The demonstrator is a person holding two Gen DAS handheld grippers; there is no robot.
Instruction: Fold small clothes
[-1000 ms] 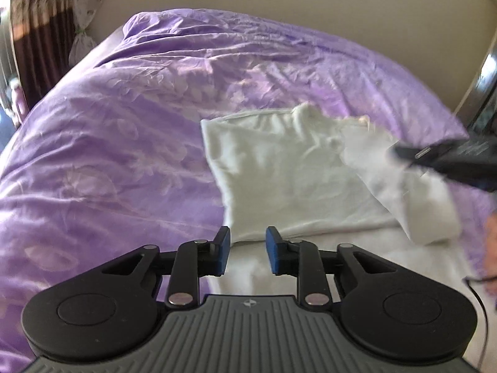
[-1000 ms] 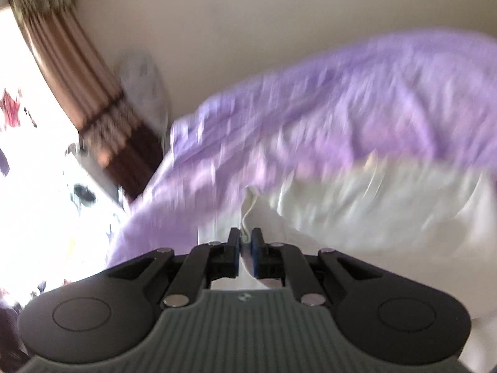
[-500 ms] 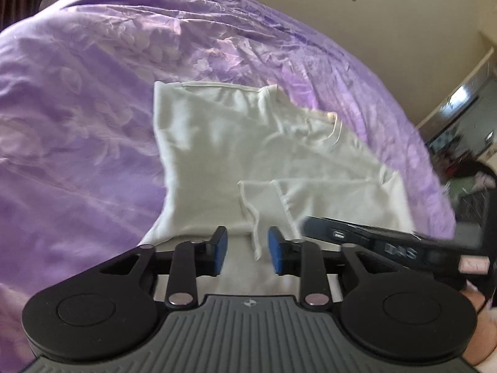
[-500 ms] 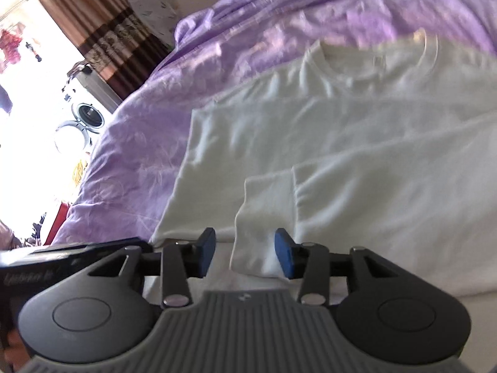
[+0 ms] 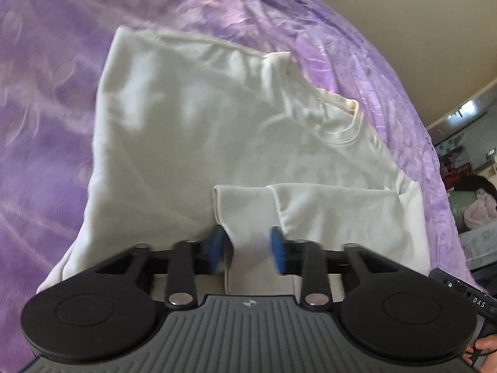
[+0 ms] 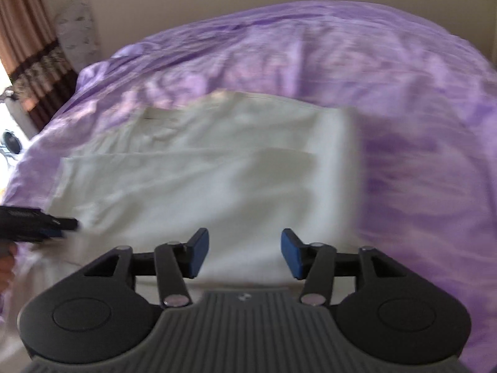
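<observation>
On the purple bedspread (image 5: 56,130) a white long-sleeved shirt (image 5: 192,130) is spread flat, and in the left wrist view it is seen with its collar (image 5: 344,124) toward the upper right and a sleeve (image 5: 245,217) folded across the body. The cuff end of that sleeve is laid straight toward the camera, so that its long axis is lined up with the left gripper (image 5: 247,245), and the cloth is caught between the two blue fingers (image 5: 214,242); they are closing at this moment, and the pads are not yet seen to press on it. At the lower right edge a corner of the other tool and part of a hand are glimpsed. From the right wrist view, which is blurred, the shirt (image 6: 217,168) is seen lying ahead and slightly left of the right gripper (image 6: 245,256), with its straight side edge (image 6: 351,161) run away from the camera just right of centre. The right fingers (image 6: 198,255) are held wide and are opening, with nothing gripped; only flat cloth is seen beneath the gap. The left gripper (image 6: 46,225) is seen at the far left of this view, down at the shirt's edge. By this reading the left hand is judged the nearer to a hold, the sleeve being already within its reach, while the right is judged to need a hem or edge brought between its pads first.
</observation>
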